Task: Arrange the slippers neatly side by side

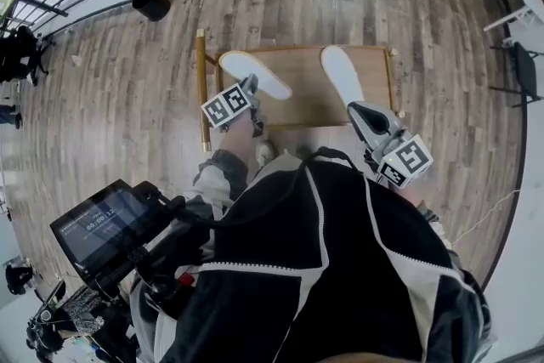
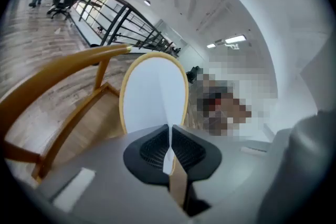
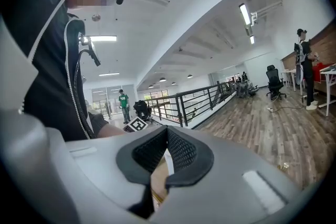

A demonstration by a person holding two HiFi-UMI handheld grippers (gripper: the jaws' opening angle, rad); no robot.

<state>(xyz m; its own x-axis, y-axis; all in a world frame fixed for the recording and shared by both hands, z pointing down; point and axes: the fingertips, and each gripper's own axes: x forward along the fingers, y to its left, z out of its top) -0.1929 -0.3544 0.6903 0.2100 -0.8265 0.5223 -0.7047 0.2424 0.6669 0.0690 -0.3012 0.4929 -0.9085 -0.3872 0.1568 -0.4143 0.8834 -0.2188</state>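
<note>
Two slippers are clamped: left slipper [image 1: 255, 72] in our left gripper [image 1: 252, 87], right slipper [image 1: 340, 72] in our right gripper [image 1: 356, 109]; we should level both, toes parallel, before setting them down.

Two white slippers [image 1: 255, 74] [image 1: 342, 74], one at each gripper's jaws; two grippers, left gripper [image 1: 251, 87] and right gripper [image 1: 357, 110]. One low wooden platform [image 1: 308, 102] under the jaws, one black bin [image 1: 151, 2] well beyond the left gripper, one monitor [image 1: 106, 221] behind it.
</note>
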